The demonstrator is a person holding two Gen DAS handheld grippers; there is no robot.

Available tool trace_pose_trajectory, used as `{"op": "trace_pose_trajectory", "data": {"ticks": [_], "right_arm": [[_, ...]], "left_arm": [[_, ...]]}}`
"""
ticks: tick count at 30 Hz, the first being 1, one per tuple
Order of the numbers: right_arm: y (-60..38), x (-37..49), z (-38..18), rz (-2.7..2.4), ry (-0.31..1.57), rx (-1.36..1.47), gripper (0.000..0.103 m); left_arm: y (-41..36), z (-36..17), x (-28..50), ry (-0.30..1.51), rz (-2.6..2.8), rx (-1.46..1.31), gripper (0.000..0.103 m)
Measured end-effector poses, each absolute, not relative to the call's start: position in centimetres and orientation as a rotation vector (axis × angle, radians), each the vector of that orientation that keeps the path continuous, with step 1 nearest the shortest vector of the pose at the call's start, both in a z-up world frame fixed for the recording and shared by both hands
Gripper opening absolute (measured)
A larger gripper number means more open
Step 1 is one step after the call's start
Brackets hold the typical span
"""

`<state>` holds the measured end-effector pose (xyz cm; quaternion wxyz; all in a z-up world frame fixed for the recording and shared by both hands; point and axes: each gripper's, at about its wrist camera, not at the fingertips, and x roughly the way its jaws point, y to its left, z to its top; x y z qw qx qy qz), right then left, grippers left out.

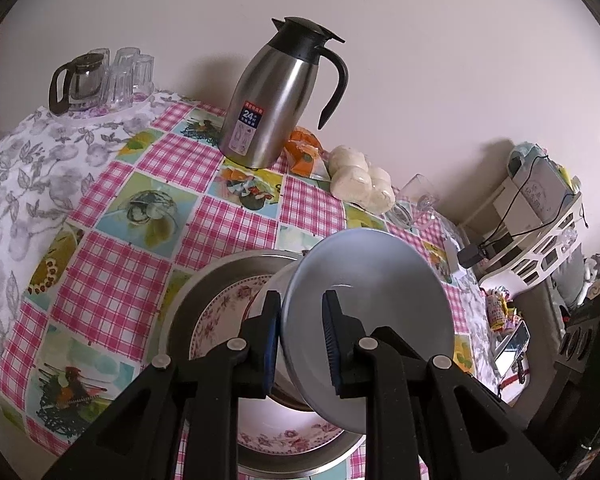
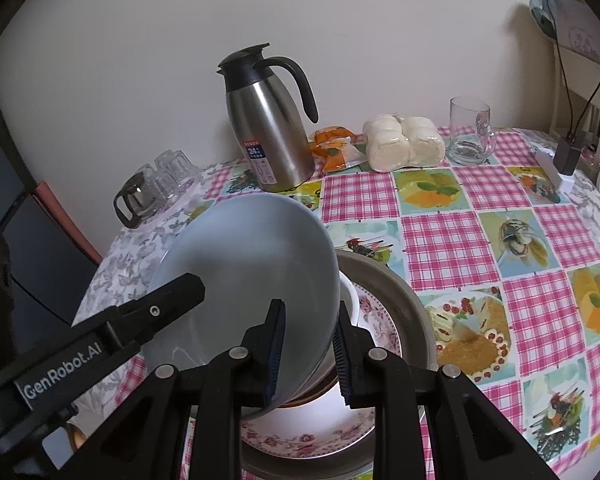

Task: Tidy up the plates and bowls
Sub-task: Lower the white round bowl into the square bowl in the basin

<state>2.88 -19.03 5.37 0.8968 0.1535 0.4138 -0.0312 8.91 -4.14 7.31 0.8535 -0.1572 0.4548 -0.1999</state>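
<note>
Writing: "GenRobot.AI" in pale letters runs along the black body of the left tool (image 2: 180, 292), seen from the right wrist view; the steel jug (image 1: 268, 108) carries a blue sticker with "24", its smaller print too small to read.
Left tool (image 1: 300, 336): its 2 blue ribbed pads pinch the rim of the grey-blue bowl (image 1: 364, 312), 1 pad outside, 1 inside.
Right tool (image 2: 310, 354): pinches the same bowl's rim on the opposite side, 1 pad inside and 1 behind the wall.
Bowl: smooth, matte, round, tilted on edge, its hollow facing the left wrist camera; it sits at 6 o'clock of the worktop, above the stacked dishes.
Stack: a white floral-rimmed plate (image 2: 312, 436) lies in a wide grey metal basin (image 2: 404, 292); a white dish (image 2: 350, 300) shows just behind the bowl.
Worktop (image 2: 440, 240): glossy cloth of pink gingham and food-picture squares over a grey floral cloth.
12 o'clock: steel jug with black lid and handle; beside it an orange packet (image 2: 334, 148), wrapped white buns (image 2: 404, 142), a clear glass mug (image 2: 470, 132).
10 o'clock: glass teapot (image 2: 134, 200) and upturned tumblers (image 2: 172, 172).
Open room: bare cloth from 1 to 4 o'clock of the basin; the basin nears the worktop's front edge.
</note>
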Motion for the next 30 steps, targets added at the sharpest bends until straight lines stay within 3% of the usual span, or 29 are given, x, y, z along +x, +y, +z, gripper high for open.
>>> {"op": "trace_pose_trajectory", "data": {"ticks": [30], "right_arm": [[-19.2,3.7,4.4,-0.084,0.88,0.318,0.026]], "left_arm": [[-3.7,6.1,9.5,0.984,-0.386,-0.348,0.021]]}}
